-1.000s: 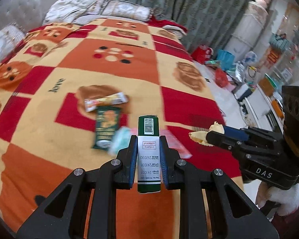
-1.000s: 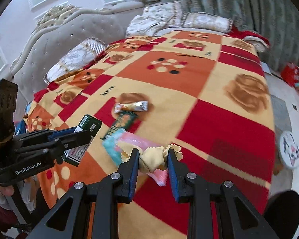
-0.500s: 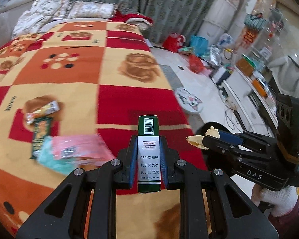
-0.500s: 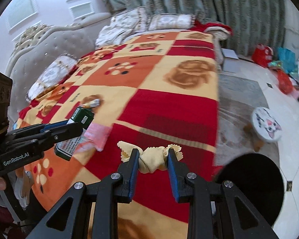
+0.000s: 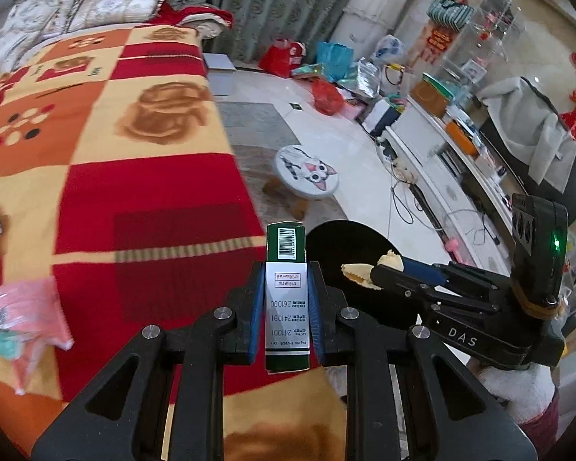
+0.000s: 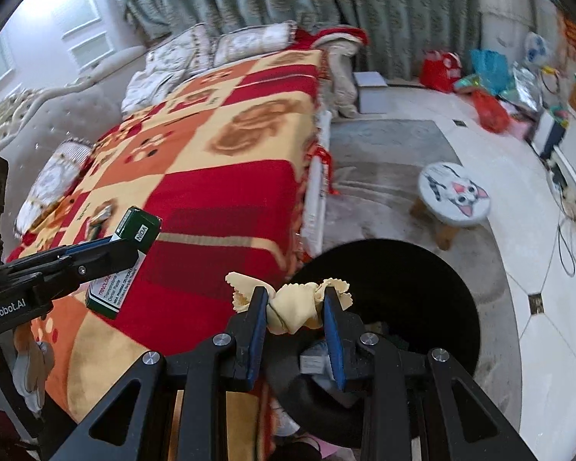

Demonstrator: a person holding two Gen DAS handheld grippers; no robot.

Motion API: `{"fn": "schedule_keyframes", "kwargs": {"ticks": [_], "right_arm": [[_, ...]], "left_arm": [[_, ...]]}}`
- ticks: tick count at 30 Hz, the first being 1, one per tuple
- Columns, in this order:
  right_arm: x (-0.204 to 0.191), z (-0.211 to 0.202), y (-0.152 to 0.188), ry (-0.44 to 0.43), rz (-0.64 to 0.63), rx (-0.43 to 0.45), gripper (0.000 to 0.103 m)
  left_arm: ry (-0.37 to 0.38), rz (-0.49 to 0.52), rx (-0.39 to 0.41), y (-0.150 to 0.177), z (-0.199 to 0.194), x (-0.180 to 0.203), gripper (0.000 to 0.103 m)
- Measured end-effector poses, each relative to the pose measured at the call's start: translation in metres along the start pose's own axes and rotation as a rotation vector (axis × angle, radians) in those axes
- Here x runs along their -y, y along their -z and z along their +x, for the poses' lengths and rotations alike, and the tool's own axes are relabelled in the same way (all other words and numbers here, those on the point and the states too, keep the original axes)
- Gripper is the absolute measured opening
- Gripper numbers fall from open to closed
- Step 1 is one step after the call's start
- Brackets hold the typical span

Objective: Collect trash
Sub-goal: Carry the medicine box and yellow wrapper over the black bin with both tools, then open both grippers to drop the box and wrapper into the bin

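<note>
My left gripper is shut on a green and white toothpaste box, held over the bed's red corner; the box also shows in the right wrist view. My right gripper is shut on a crumpled yellow cloth scrap, held just above the near rim of a black round trash bin on the floor beside the bed. In the left wrist view the scrap hangs in front of the bin. Pink and teal wrappers lie on the blanket at left.
A checked red, orange and yellow blanket covers the bed. A small cat-face stool stands on the floor beyond the bin. Bags and a low cabinet line the far right. Pillows sit by the curtains.
Both grippers have swung right, away from the wrappers on the blanket toward the bed's edge. The black bin now lies directly under the right gripper. Both grips are unchanged.
</note>
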State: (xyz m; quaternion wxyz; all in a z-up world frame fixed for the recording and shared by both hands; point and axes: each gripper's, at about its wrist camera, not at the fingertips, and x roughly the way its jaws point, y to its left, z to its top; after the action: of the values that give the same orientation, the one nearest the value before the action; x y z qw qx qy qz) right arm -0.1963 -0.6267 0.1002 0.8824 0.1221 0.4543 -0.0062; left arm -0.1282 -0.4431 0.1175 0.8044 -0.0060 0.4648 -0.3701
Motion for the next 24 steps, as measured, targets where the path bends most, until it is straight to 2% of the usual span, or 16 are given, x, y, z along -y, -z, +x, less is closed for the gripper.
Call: {"fn": "schedule_keyframes", "kwargs": {"ticks": [11, 13, 15, 17, 19, 24], "right_arm": [[0.050, -0.001, 0.012, 0.038, 0.111, -0.011, 0.027], [0.055, 0.000, 0.012, 0.041, 0.124, -0.014, 0.027], [0.061, 0.002, 0.013, 0.053, 0.146, -0.022, 0.031], [0.066, 0.003, 0.013, 0.061, 0.167, -0.023, 0.039], [0.070, 0.003, 0.015, 0.059, 0.182, -0.021, 0.040], [0.074, 0.004, 0.016, 0.059, 0.196, -0.024, 0.041]], "left_arm": [[0.058, 0.015, -0.049, -0.002, 0.037, 0.031, 0.019], [0.087, 0.010, -0.056, -0.003, 0.042, 0.035, 0.019], [0.106, 0.006, -0.061, -0.004, 0.046, 0.037, 0.020], [0.111, 0.004, -0.064, -0.004, 0.049, 0.038, 0.026], [0.120, 0.000, -0.064, -0.004, 0.049, 0.039, 0.042], [0.087, -0.001, -0.054, -0.003, 0.040, 0.032, 0.044]]}}
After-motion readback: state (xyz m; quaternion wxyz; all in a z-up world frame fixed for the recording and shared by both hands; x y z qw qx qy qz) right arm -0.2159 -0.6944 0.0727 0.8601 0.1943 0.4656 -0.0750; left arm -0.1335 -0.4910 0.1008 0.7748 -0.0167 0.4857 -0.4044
